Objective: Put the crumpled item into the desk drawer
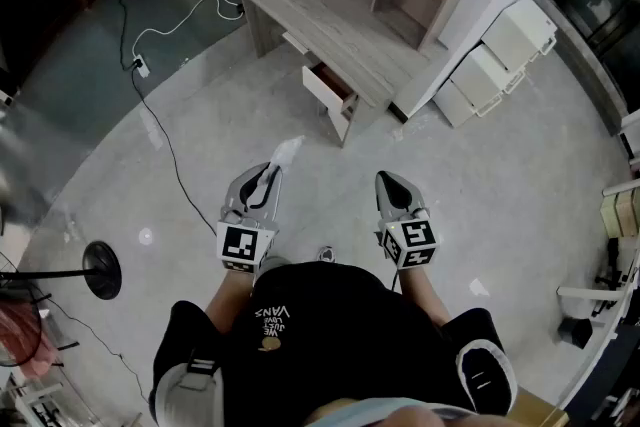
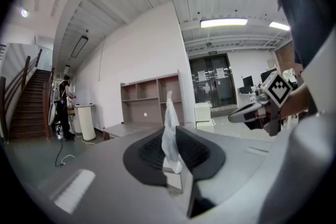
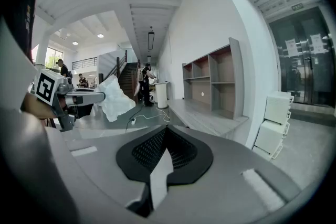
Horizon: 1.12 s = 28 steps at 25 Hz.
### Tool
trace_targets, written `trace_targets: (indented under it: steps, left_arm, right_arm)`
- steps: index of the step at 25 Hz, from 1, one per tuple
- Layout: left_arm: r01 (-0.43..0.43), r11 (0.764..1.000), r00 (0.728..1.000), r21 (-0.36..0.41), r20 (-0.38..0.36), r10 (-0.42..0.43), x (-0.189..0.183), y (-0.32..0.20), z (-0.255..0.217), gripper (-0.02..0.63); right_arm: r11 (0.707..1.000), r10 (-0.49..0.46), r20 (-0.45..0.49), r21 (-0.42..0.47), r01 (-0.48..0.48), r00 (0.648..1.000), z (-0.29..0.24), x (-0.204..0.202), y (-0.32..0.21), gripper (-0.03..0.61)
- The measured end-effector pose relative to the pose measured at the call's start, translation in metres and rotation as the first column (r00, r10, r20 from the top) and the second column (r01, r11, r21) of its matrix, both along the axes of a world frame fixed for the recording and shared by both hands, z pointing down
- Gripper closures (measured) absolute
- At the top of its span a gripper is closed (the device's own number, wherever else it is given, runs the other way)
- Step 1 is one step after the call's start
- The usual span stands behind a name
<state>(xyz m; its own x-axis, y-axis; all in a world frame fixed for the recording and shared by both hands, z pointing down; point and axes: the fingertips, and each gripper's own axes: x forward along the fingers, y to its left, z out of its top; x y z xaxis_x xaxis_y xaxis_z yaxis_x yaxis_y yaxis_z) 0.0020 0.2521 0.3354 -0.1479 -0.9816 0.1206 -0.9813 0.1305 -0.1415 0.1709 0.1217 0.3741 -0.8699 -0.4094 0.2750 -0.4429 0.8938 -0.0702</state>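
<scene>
While both grippers point forward and slightly down in front of the person, the left gripper is clenched on the crumpled item. The item is a thin white scrap that pokes out past the jaw tips. In the left gripper view it is pinched between the closed pads and rises upright from them. The right gripper is level with the left one but apart from it, its jaws pressed together with nothing between them. The desk stands well ahead of both, and its drawer is pulled open, roughly between the two grippers' lines. A cable runs over the floor to the left of the left gripper. White cabinets stand ahead and to the right of the right gripper.
</scene>
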Motion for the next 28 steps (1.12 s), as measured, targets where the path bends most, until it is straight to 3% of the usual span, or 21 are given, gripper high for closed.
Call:
trace_targets:
  steps: [6,11,13,15,21,28]
  left_arm:
    - [0.014,1.0,1.0,-0.005,-0.005,-0.014,0.005,0.0,0.002,0.518]
    - [0.009,1.0,1.0,-0.023,-0.019,-0.009,-0.003,-0.001,0.01,0.518]
    - [0.006,1.0,0.999,-0.027,-0.034,-0.007,-0.012,-0.005,0.018,0.518]
    - [-0.004,1.0,0.999,-0.025,-0.051,0.002,-0.023,-0.013,0.023,0.518]
    - [-0.093,0.995,0.994,-0.031,-0.064,0.091,-0.062,-0.052,0.024,0.518]
    - [-0.21,0.975,0.975,-0.064,-0.08,0.205,-0.123,-0.097,0.034,0.518]
  right_arm:
    - [0.999,-0.019,0.101,-0.026,0.022,0.995,-0.009,0.001,0.0,0.574]
    - [0.999,-0.002,0.121,-0.031,0.006,0.993,-0.006,-0.006,-0.005,0.569]
    - [0.999,0.006,0.124,-0.041,-0.001,0.992,-0.004,-0.012,-0.008,0.521]
    - [0.999,0.018,0.118,-0.052,-0.012,0.993,0.001,-0.019,-0.012,0.517]
    - [0.995,0.08,0.098,-0.072,-0.073,0.992,0.009,-0.054,-0.032,0.513]
    - [0.983,0.164,0.055,-0.096,-0.158,0.985,0.029,-0.11,-0.056,0.465]
